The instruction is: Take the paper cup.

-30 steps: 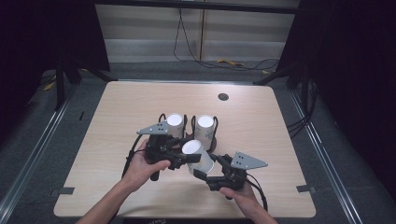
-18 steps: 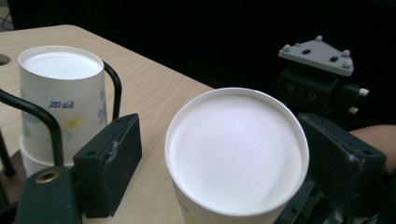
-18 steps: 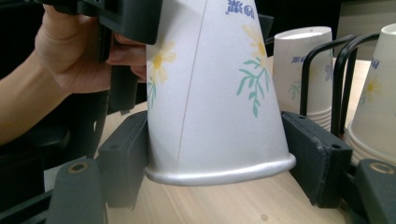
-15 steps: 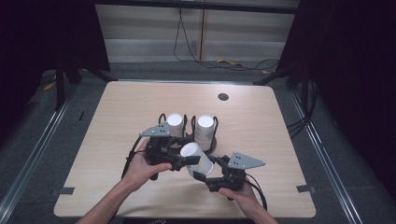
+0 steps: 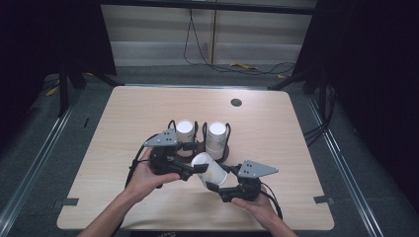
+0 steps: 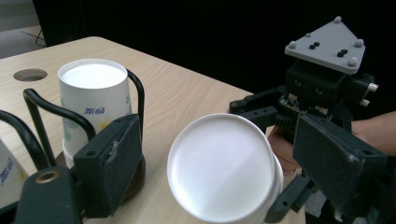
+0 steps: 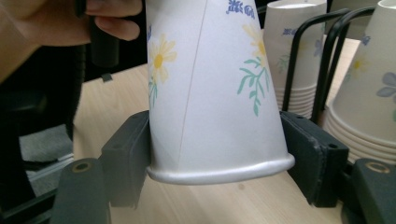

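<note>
A flowered white paper cup (image 5: 210,170) lies tilted in the air between both grippers, base toward the left one. My right gripper (image 7: 219,163) has just been closing and its pads press on the cup (image 7: 210,93) just above the rolled rim. My left gripper (image 6: 219,163) has just opened. Its jaws stand wide around the cup's white base (image 6: 219,172), with a gap on the left side. In the high view the left gripper (image 5: 195,159) is at the cup's upper left and the right gripper (image 5: 221,178) at its lower right.
Behind the grippers a black wire rack (image 5: 170,123) holds two stacks of upturned cups (image 5: 185,129) (image 5: 216,134), close to the left jaws. A round hole (image 5: 236,102) lies further back in the wooden table (image 5: 276,148).
The left jaws have spread away from the cup's base and the cup has sunk slightly toward the right gripper. Both hands stay in place.
</note>
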Demonstrator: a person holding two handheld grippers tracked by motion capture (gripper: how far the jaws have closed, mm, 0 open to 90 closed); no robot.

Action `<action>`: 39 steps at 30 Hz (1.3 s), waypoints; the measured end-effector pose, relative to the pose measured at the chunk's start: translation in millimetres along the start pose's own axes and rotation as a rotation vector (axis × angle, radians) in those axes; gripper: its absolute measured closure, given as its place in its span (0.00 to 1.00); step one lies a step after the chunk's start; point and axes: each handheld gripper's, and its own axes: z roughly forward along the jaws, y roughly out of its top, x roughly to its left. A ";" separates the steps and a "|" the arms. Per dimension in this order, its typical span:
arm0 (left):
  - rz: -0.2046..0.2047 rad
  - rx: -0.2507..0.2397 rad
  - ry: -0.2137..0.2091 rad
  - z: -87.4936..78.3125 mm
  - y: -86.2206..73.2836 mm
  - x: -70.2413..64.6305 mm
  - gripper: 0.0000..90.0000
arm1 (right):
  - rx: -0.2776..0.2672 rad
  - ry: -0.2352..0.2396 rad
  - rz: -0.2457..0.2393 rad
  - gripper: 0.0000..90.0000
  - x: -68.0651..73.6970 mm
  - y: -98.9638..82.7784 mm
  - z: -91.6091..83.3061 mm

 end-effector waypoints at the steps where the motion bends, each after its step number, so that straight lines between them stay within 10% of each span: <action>1: 0.000 0.000 0.000 0.0 0.0 0.0 0.18 | 0.000 0.000 0.000 0.33 0.0 0.0 0.0; 10: -0.013 0.022 0.045 -12.2 -12.5 6.7 0.18 | 0.121 -0.025 -0.041 0.33 -6.9 13.1 5.2; 39: 0.011 0.235 0.010 -2.5 -32.5 14.7 0.26 | 0.396 -0.001 -0.172 0.34 -10.6 18.0 7.3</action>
